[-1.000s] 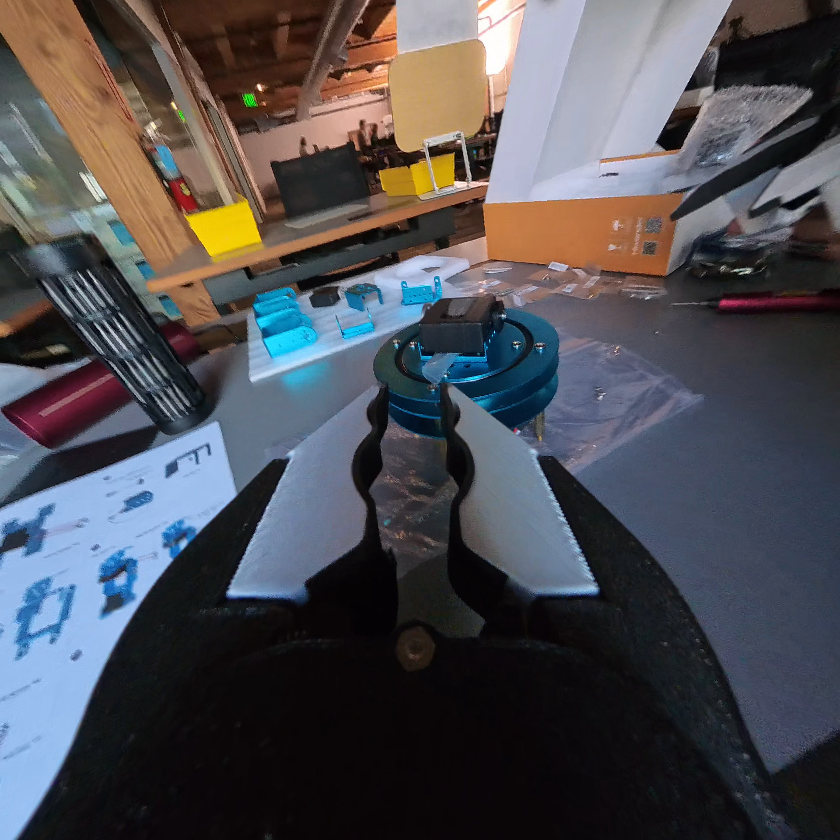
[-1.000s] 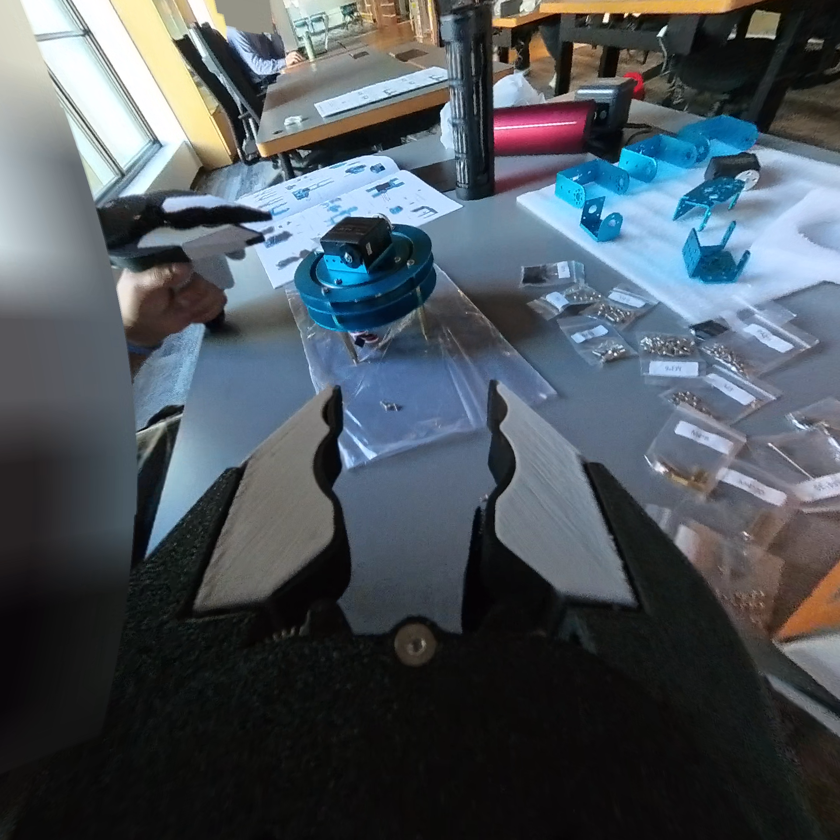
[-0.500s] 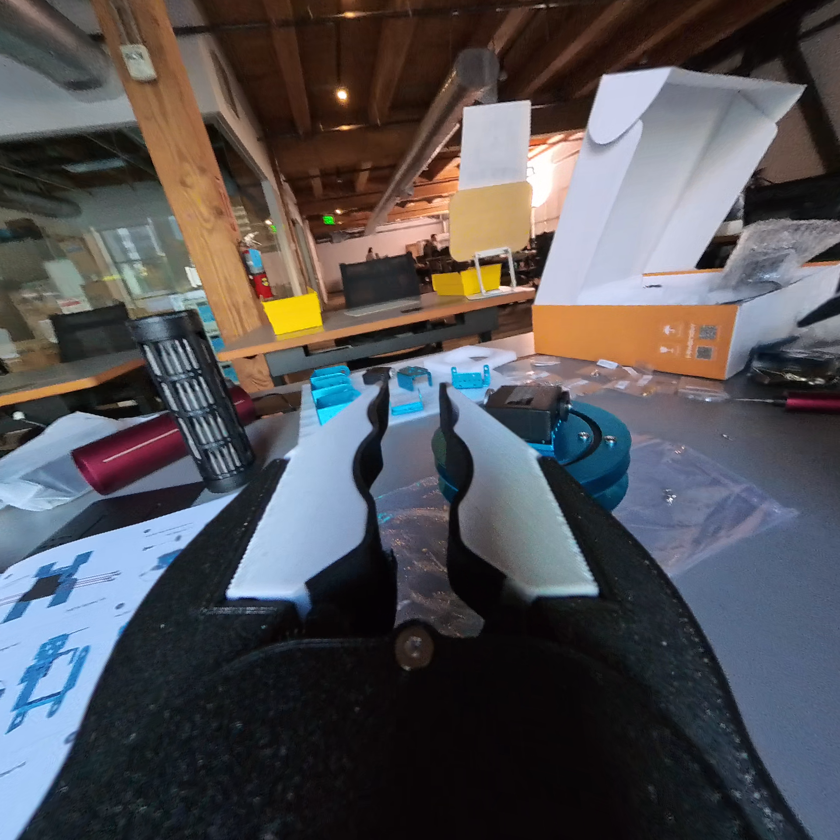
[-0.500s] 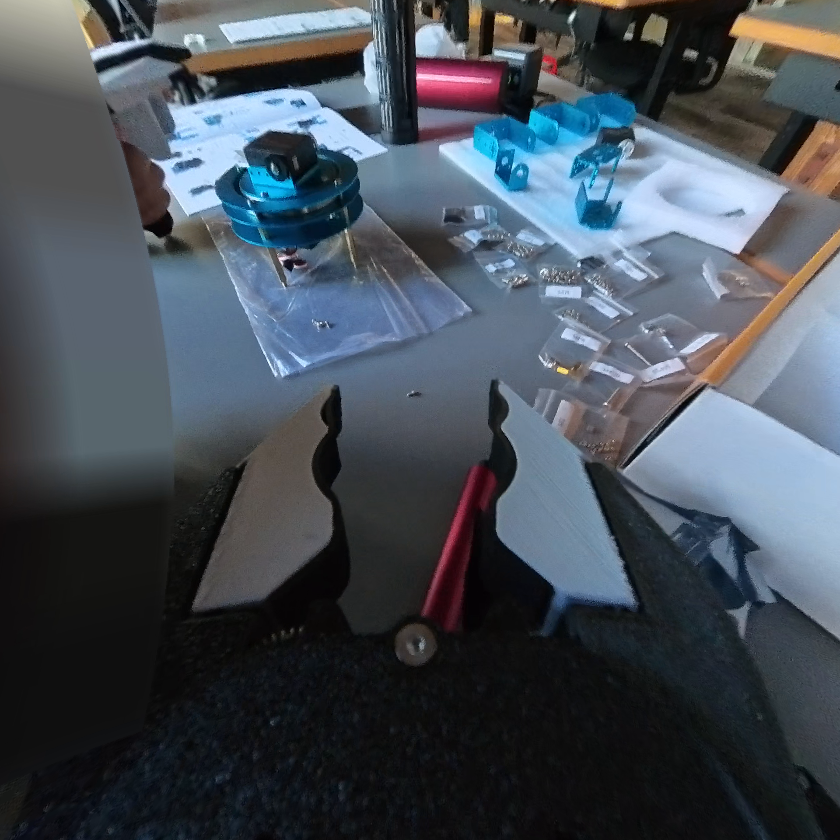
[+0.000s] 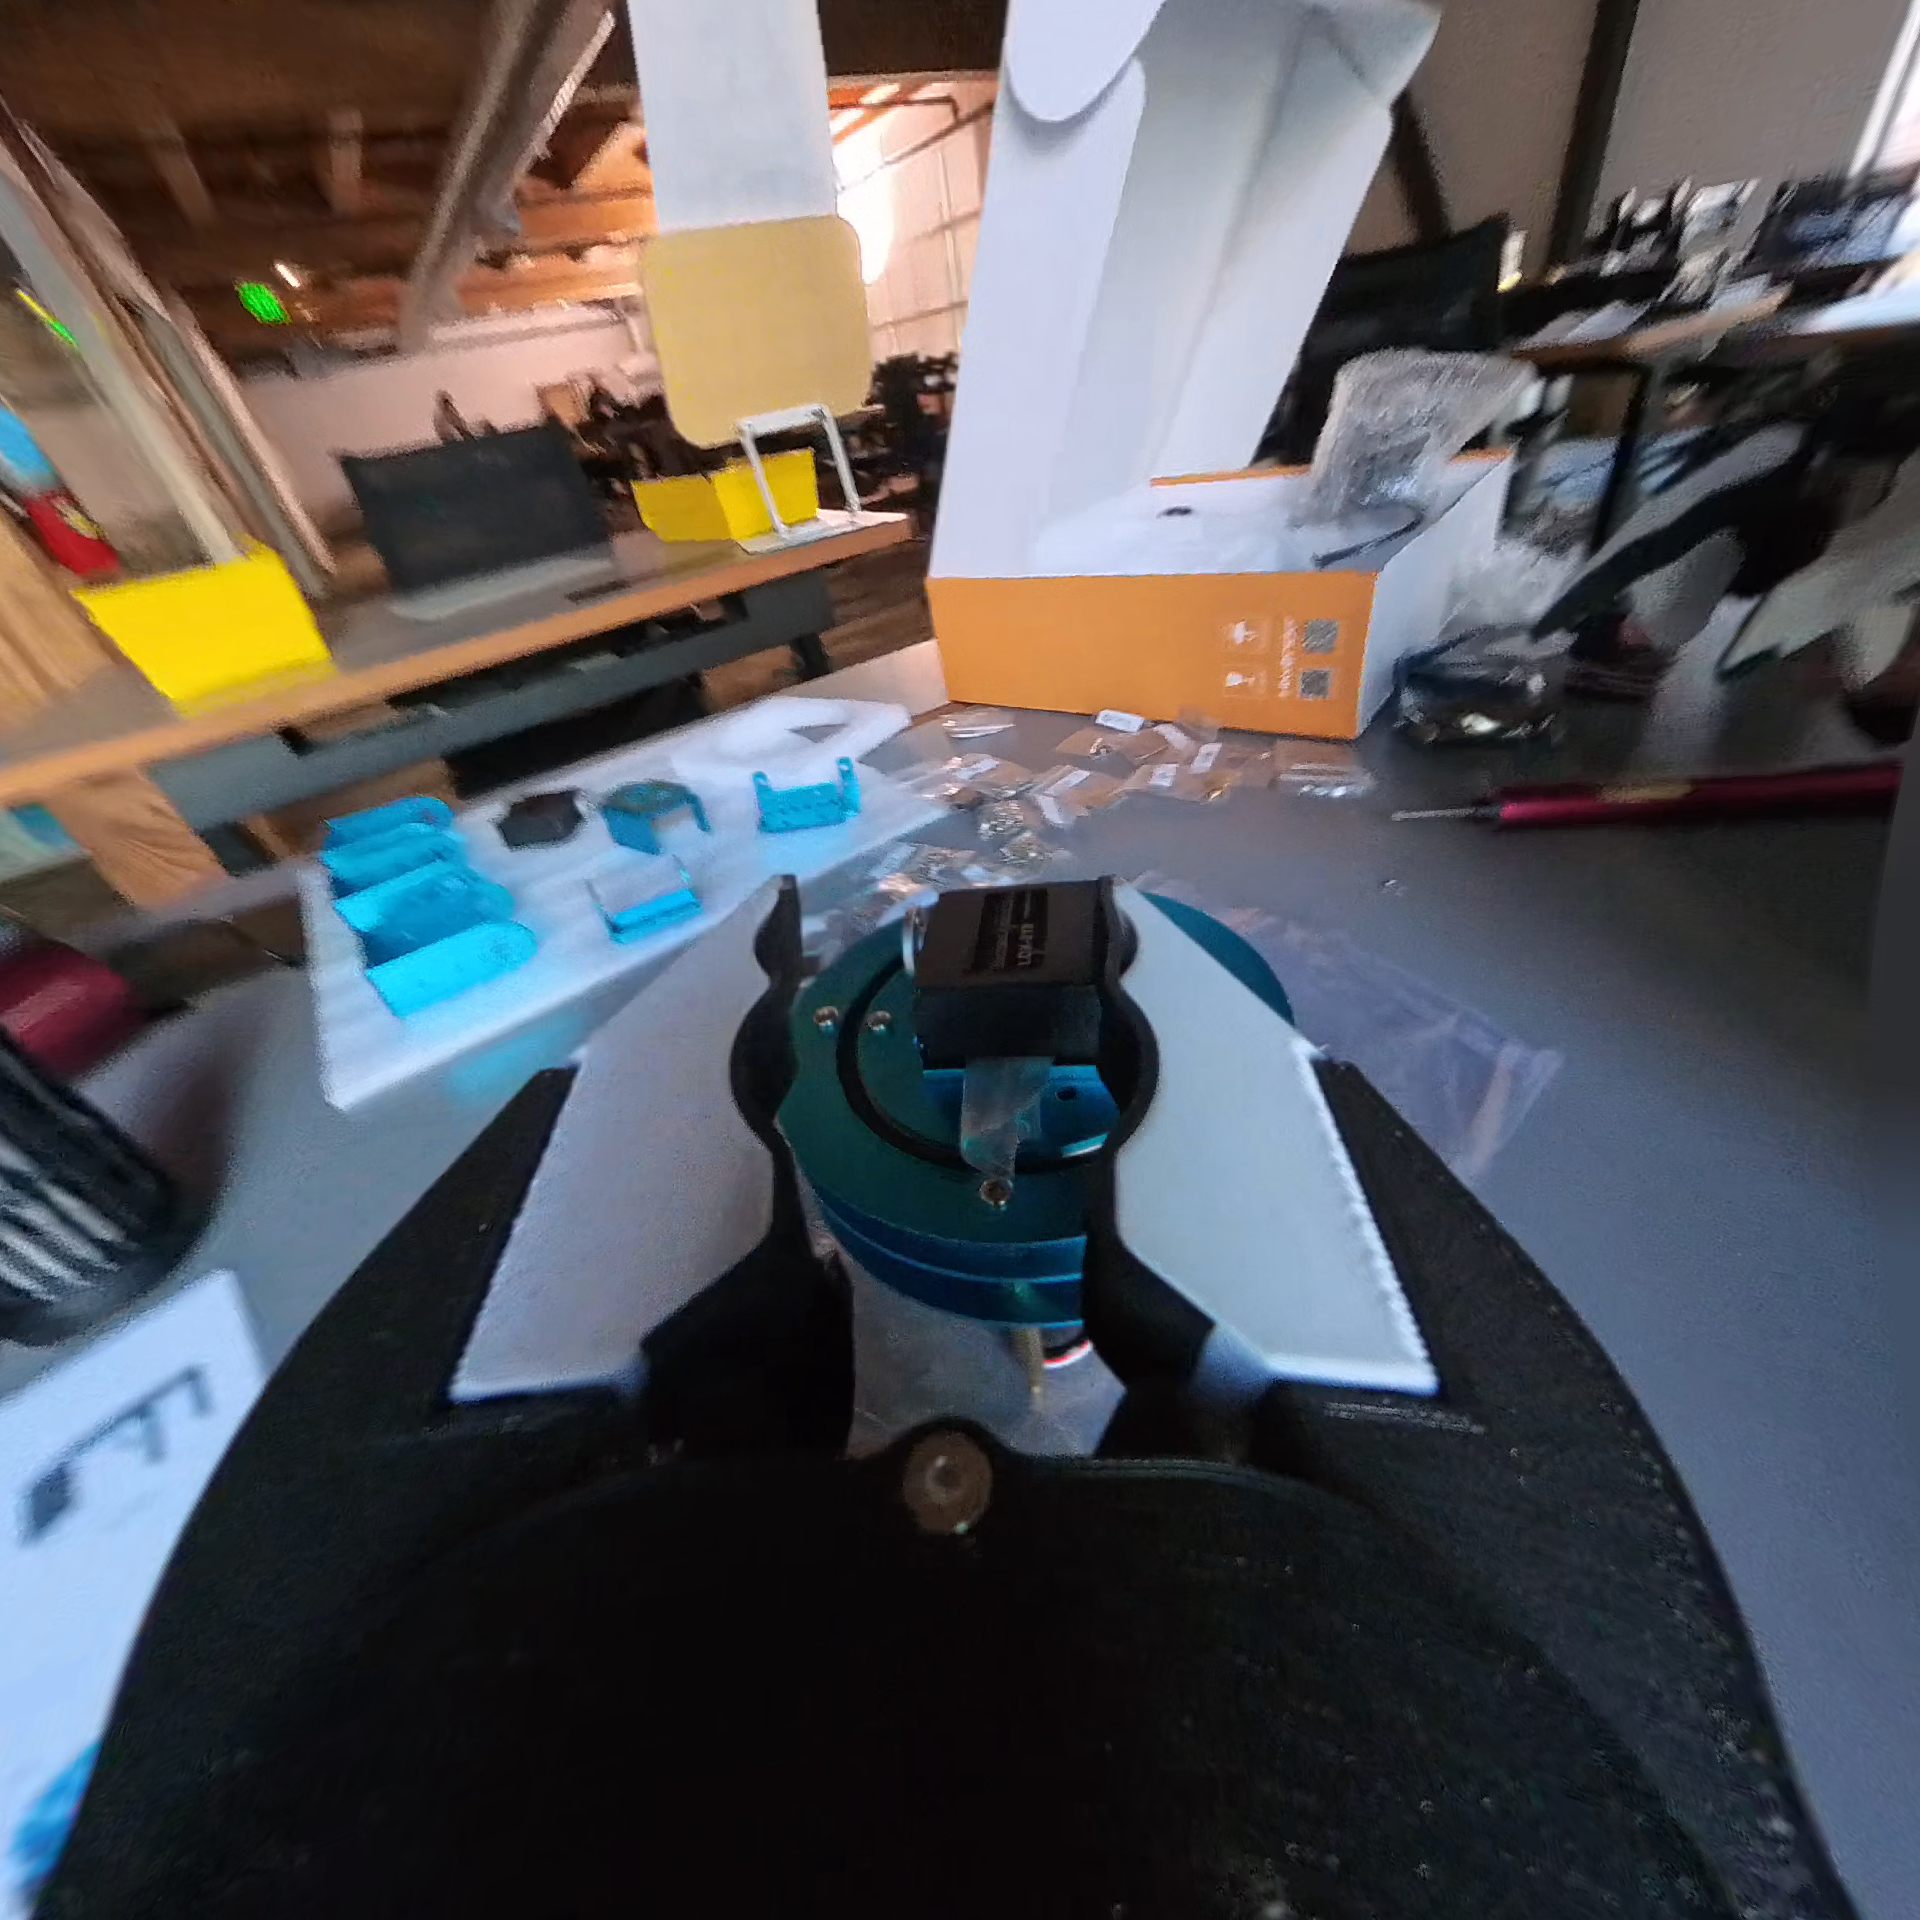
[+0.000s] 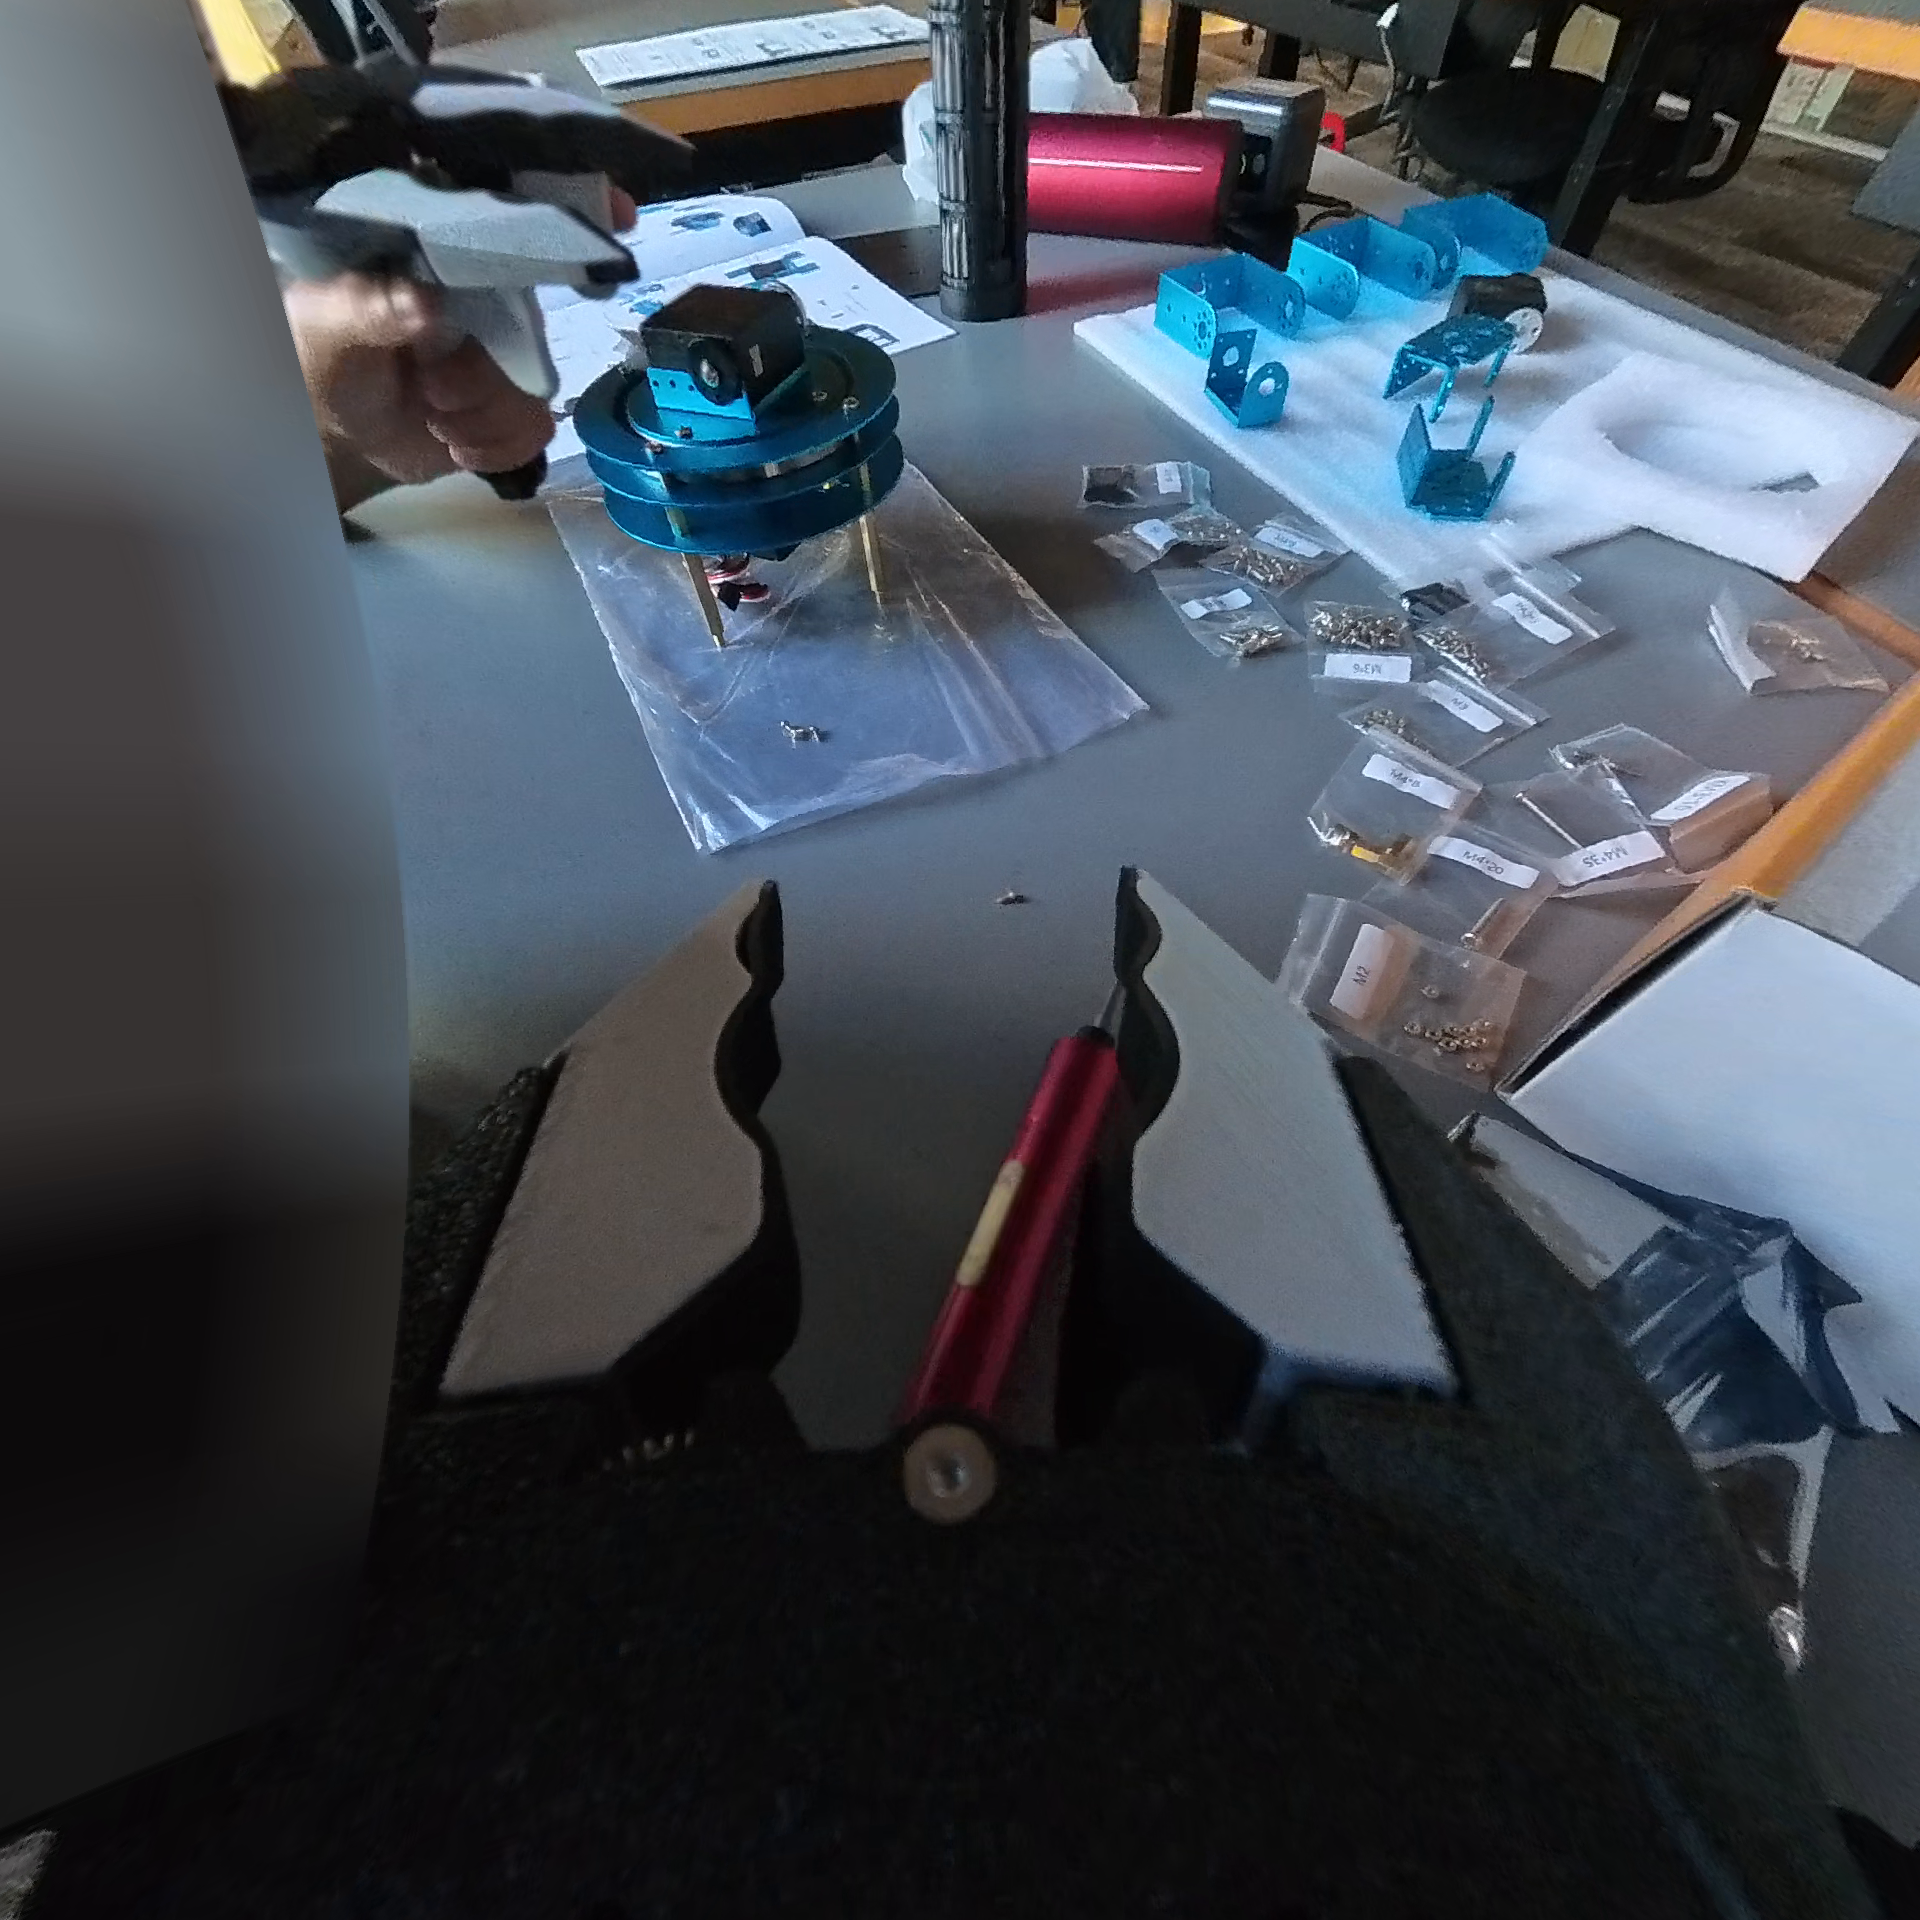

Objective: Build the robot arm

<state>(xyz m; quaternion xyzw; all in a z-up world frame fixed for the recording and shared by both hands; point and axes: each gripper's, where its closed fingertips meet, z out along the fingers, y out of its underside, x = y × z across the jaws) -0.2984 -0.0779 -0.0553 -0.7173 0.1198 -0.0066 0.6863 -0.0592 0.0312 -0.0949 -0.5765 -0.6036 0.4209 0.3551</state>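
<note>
The base [image 6: 738, 457] is blue metal with a satin sheen, on brass-coloured legs, standing on a glossy clear plastic bag [image 6: 883, 686]. The screwdriver [image 6: 997, 1226] is smooth red metal. Gripper fingers [image 6: 623, 1195] look matt grey (their housing rough, grainy black). The table [image 6: 520, 810] is matt grey.

A dark timber ceiling [image 5: 312, 125] with beams is seen at the upper left of the left wrist view, lit warmly from the upper centre. A wooden post [image 5: 62, 644] is cut off at the left edge. A long wood-topped desk [image 5: 468, 644] is set across the middle left. At the top of the right wrist view, another wood-edged desk [image 6: 769, 88] and black chairs [image 6: 1558, 114] are shown.
</note>
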